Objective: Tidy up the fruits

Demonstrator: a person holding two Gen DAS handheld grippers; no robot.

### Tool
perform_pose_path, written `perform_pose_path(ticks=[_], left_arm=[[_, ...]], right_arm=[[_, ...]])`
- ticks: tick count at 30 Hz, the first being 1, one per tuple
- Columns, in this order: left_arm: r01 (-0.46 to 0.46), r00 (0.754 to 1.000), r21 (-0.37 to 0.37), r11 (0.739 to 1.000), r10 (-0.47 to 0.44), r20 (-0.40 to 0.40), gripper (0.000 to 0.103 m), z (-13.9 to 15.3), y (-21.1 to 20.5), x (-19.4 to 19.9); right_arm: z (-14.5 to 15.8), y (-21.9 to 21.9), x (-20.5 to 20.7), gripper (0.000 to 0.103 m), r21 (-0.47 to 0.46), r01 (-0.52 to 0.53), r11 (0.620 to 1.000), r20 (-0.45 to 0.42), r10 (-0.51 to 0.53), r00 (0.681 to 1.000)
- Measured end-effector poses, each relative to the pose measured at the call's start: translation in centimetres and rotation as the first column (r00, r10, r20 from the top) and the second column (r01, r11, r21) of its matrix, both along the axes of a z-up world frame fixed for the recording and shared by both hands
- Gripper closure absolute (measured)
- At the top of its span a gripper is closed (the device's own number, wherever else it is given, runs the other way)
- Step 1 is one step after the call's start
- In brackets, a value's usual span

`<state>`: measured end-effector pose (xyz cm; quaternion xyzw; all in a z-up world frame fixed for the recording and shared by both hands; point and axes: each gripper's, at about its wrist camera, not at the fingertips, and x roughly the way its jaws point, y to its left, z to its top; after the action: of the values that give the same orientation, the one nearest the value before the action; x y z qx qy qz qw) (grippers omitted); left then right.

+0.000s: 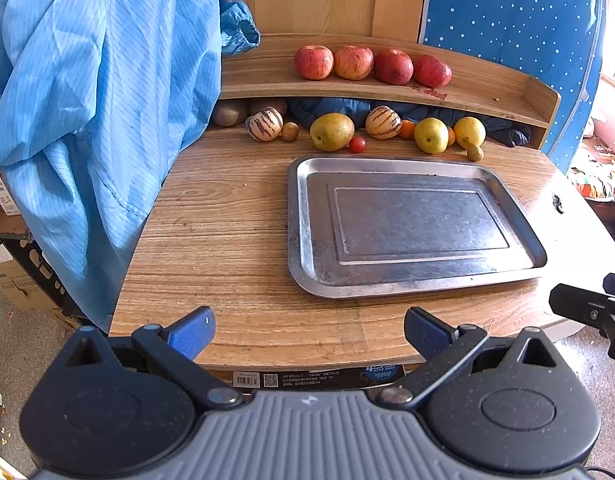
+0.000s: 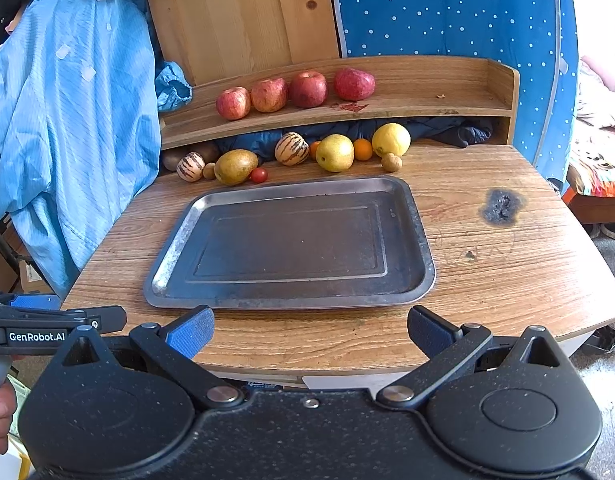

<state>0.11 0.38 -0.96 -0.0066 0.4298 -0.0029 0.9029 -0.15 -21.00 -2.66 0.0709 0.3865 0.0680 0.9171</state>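
Writing: "GenRobot.AI" on the left gripper (image 2: 107, 318)
Left gripper: wide apart, holds nothing
Right gripper (image 2: 307, 330): wide apart, holds nothing
Apples (image 1: 371, 65): four, in a row on the shelf (image 1: 487, 84)
Tray (image 1: 411, 224): one, bare, on the desk (image 1: 227, 240)
Other fruits (image 1: 367, 130): behind the tray, under the shelf

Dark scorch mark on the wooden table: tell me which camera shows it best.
The right wrist view: the dark scorch mark lies fully visible on the wooden table, right of the metal tray. The left wrist view shows only a small dark spot near the table's right edge.
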Motion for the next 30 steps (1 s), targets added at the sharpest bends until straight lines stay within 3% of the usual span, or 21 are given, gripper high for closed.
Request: perform_pose_path(ticks=[14,20,30], left_arm=[[-0.015,1.0,-0.02,1.0,0.015,-0.027,0.001,-0.2,-0.1,2.8],[0.0,0.998,-0.02,1.0,-0.001,-0.059,0.001,-0.5,-1.4,5.8],[0.009,0.996,-0.01,1.0,-0.01,-0.087,0.001,-0.9,-6.1,13.0]], right_arm=[[0.1,-0.2,2.1,0.001,-0.004,-0.013,1.0,-0.02,0.012,1.0],[-0.4,-1.9,3.7,0.001,-0.014,0.006,1.0,-0.039,-0.007,0.999],[-1.9,-6.8,10.3,0.001,-0.011,0.009,1.0,-0.074,-0.01,0.997]])
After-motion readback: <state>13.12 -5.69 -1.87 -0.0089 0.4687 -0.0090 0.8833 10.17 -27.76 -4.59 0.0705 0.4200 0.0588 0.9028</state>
